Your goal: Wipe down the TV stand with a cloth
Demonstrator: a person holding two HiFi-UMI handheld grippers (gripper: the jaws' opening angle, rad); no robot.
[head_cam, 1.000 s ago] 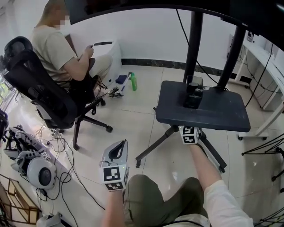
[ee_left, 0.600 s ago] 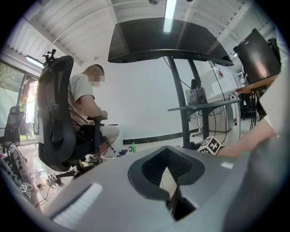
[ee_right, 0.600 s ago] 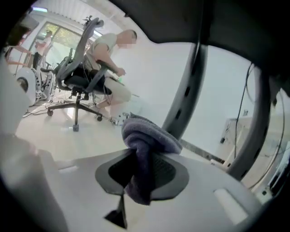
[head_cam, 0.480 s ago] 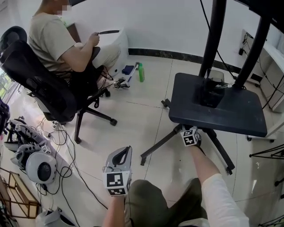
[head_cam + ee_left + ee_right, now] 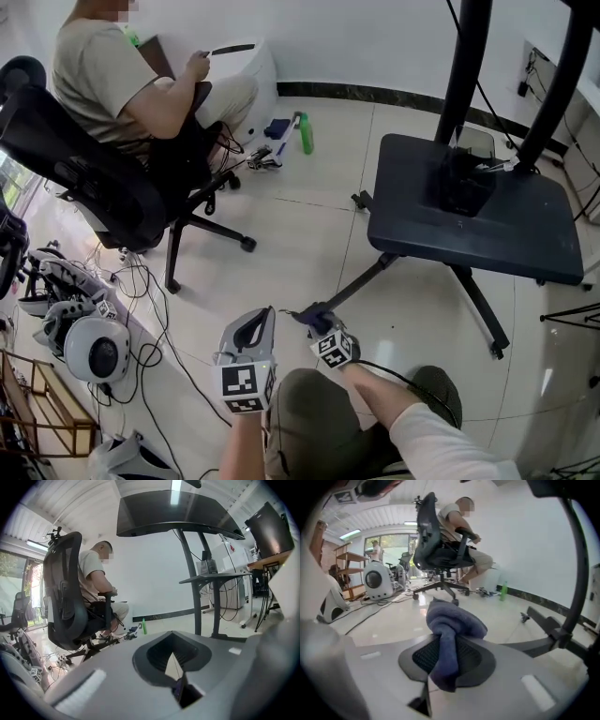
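The TV stand's dark shelf (image 5: pixel 487 225) stands at the right on two black posts, with splayed legs (image 5: pixel 361 281) on the tiled floor. In the left gripper view the shelf (image 5: pixel 211 577) and the TV (image 5: pixel 173 513) rise ahead. My right gripper (image 5: pixel 322 330) hovers low over the floor by the tip of the stand's left leg, shut on a blue-grey cloth (image 5: pixel 312 319). In the right gripper view the bunched cloth (image 5: pixel 451 623) droops between the jaws of that gripper (image 5: pixel 445 663). My left gripper (image 5: pixel 255 326) hangs over my knee, shut and holding nothing (image 5: pixel 172 665).
A person sits in a black office chair (image 5: pixel 84 178) at the back left. A green bottle (image 5: pixel 306 136) and small items lie by the wall. Cables and white headset-like devices (image 5: pixel 94 347) cover the floor at left. A wooden rack (image 5: pixel 37 412) stands at the lower left.
My right gripper has drawn back from under the shelf's front edge to the left and nearer, carrying the cloth. The left gripper has hardly moved.
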